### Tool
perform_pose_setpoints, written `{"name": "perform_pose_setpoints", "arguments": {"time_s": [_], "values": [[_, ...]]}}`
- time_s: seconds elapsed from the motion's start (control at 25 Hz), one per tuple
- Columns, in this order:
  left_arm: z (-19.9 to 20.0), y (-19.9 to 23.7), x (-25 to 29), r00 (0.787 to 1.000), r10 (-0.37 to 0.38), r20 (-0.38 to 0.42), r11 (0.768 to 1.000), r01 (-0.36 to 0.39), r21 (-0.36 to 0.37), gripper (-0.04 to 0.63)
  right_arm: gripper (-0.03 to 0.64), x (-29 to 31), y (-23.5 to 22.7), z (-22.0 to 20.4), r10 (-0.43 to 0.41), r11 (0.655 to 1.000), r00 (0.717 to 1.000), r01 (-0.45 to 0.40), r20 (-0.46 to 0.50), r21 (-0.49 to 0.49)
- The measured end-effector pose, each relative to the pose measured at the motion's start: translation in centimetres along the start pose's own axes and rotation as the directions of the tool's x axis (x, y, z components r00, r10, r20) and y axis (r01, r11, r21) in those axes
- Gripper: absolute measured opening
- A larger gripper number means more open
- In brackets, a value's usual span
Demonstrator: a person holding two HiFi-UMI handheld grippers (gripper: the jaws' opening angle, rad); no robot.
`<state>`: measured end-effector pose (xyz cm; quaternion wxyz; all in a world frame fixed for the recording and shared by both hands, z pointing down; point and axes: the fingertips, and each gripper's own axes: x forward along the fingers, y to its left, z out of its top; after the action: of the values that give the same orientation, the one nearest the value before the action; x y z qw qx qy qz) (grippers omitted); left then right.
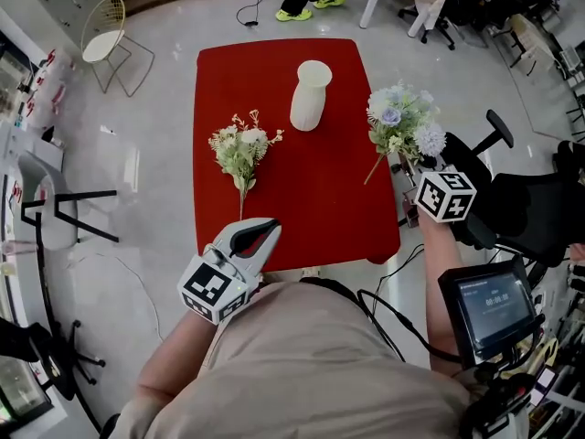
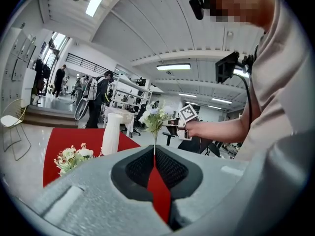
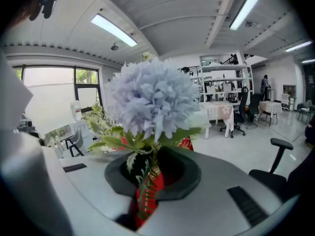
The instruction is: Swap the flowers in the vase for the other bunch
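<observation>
Nearest of all is the person's beige shirt [image 1: 311,364]. Just past it the left gripper [image 1: 262,234] hovers at the near edge of the red tabletop [image 1: 311,199]. Its jaws are together with nothing between them, and they point roughly level toward the white bunch [image 1: 239,149]. That bunch lies flat on the tabletop with its stem end toward the gripper.

Off to the right, the right gripper [image 1: 413,165] reaches in from beside the tabletop on an outstretched forearm. Its jaws are clamped on the stems of the pale blue bunch [image 1: 402,122]. That bunch stands upright in the air at the tabletop's right edge, heads up, with one long stem trailing below the grip. Farther back, the white vase [image 1: 310,96] stands upright and looks empty, well apart from both bunches.

Both bunches look light and probably artificial, with thin stems that bend and soft heads that would crush if squeezed. The stems just below the leaves seem the place to take hold, as the right gripper does. The white bunch lies low on the tabletop, so the jaws would need to open and come in close along the surface to get round its stem. The vase is tall and narrow, and a sideways nudge while feeding stems in could tip it.
</observation>
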<state>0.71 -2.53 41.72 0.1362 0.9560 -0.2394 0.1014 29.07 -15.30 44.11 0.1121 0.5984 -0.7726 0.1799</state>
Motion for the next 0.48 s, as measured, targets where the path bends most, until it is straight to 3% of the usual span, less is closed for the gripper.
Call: {"name": "perform_pose_setpoints", "arguments": {"time_s": [0.24,0.48], "values": [[-0.1,0.7,0.0,0.999,0.039,-0.002,0.999,-0.039,-0.009,0.008,0.043,4.2,-1.1,-5.4,0.013,1.0,0.991,-0.012,-0.137,0.015],[-0.2,0.7,-1.3,0.996,0.087,-0.003,0.996,-0.087,-0.02,0.008,0.043,6.3,-1.1,-7.6,0.025,1.0,0.98,-0.022,-0.199,0.017]]}}
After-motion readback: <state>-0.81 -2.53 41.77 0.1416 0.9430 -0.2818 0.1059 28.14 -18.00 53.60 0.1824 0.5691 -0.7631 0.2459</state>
